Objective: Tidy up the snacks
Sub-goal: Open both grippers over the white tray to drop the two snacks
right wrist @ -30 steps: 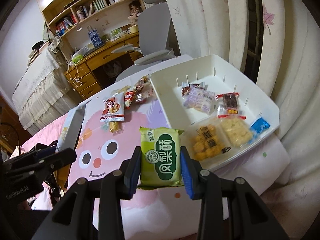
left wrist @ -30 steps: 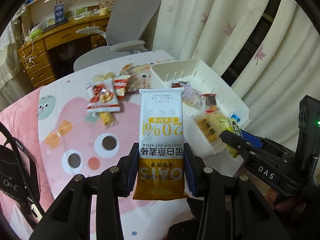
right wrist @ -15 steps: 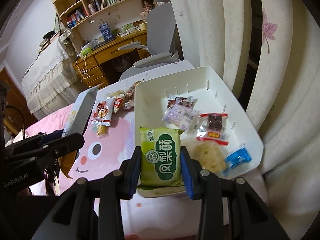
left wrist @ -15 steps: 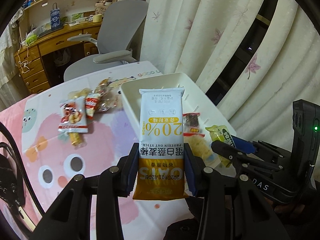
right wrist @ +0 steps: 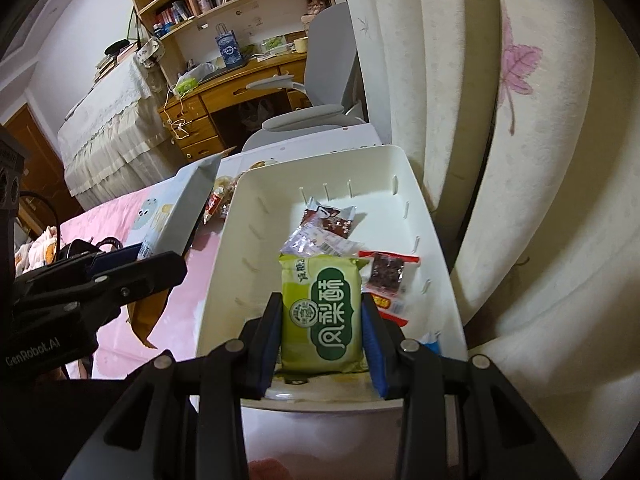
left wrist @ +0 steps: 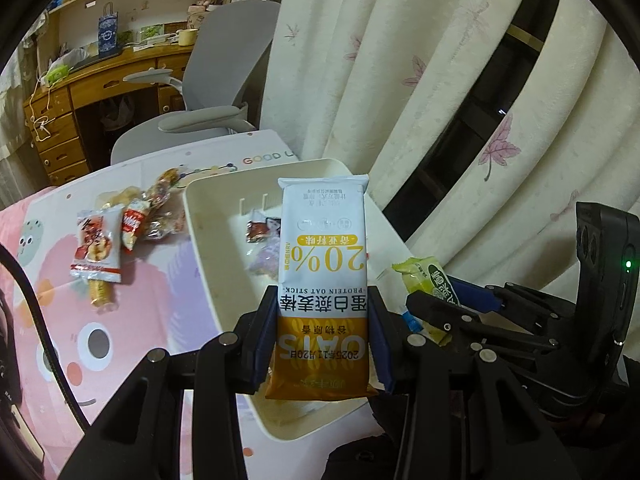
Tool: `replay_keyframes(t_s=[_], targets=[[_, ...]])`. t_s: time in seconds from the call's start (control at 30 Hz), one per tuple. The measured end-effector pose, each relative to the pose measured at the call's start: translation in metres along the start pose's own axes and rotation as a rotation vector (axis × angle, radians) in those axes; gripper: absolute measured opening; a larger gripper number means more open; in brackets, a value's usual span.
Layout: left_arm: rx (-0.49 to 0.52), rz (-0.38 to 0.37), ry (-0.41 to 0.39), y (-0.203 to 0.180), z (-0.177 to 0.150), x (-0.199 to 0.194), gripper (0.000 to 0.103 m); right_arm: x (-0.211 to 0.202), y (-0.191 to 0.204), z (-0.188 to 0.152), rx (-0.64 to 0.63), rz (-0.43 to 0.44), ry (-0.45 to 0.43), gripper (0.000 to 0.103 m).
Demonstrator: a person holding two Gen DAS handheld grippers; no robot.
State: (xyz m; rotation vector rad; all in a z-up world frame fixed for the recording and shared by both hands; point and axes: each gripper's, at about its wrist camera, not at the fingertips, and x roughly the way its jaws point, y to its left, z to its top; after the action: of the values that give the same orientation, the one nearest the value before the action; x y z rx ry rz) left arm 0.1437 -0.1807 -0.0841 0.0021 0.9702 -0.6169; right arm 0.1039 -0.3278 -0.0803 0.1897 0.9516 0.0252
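Note:
My left gripper (left wrist: pixel 322 332) is shut on a tall white and orange oat bar packet (left wrist: pixel 323 264), held upright above the near part of the white tray (left wrist: pixel 208 260). My right gripper (right wrist: pixel 322 328) is shut on a green pastry packet (right wrist: pixel 322 312), held over the near end of the same tray (right wrist: pixel 224 264). In the left wrist view the right gripper (left wrist: pixel 452 304) sits at the right with the green packet (left wrist: pixel 424 280). In the right wrist view the left gripper (right wrist: pixel 120 276) stands left of the tray with the oat bar packet (right wrist: pixel 180 208). Several wrapped snacks (right wrist: pixel 332 232) lie inside the tray.
Several loose snack packets (left wrist: pixel 120 236) lie on the pink cartoon tablecloth (left wrist: pixel 52 280) left of the tray. A grey office chair (left wrist: pixel 208 92) and a wooden desk (left wrist: pixel 96 92) stand beyond the table. Curtains (left wrist: pixel 400 80) hang close behind the tray on the right.
Both grippers have travelled right across the table with their packets, from over the pink cloth to above the tray. The loose snacks have slid to the left in the left wrist view.

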Motion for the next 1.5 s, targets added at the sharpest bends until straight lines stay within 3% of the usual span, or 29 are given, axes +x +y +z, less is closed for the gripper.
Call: replay_keyframes(t_s=[0.27, 0.33, 0.37, 0.43, 0.7, 1.17, 1.5], targets=[[-0.009, -0.034, 0.005, -0.014, 0.004, 0.013, 0.041, 0.000, -0.021, 0.004, -0.001, -0.002, 0.004, 0.038], [-0.012, -0.027, 0.014, -0.017, 0.003, 0.016, 0.054, 0.003, -0.028, 0.004, 0.010, -0.008, 0.015, 0.041], [-0.014, -0.017, 0.018, -0.019, 0.002, 0.017, 0.061, 0.006, -0.031, 0.004, 0.015, -0.019, 0.026, 0.051], [-0.019, -0.013, 0.022, -0.019, 0.001, 0.019, 0.062, 0.009, -0.035, 0.002, 0.021, -0.041, 0.042, 0.057], [-0.028, 0.018, 0.049, -0.020, -0.008, 0.018, 0.071, 0.010, -0.043, -0.006, 0.049, -0.022, 0.058, 0.057], [-0.137, 0.085, 0.100, 0.023, -0.042, -0.006, 0.072, 0.032, -0.010, -0.022, 0.044, 0.043, 0.164, 0.057], [-0.225, 0.150, 0.133, 0.079, -0.070, -0.036, 0.075, 0.046, 0.040, -0.033, 0.032, 0.058, 0.218, 0.057]])
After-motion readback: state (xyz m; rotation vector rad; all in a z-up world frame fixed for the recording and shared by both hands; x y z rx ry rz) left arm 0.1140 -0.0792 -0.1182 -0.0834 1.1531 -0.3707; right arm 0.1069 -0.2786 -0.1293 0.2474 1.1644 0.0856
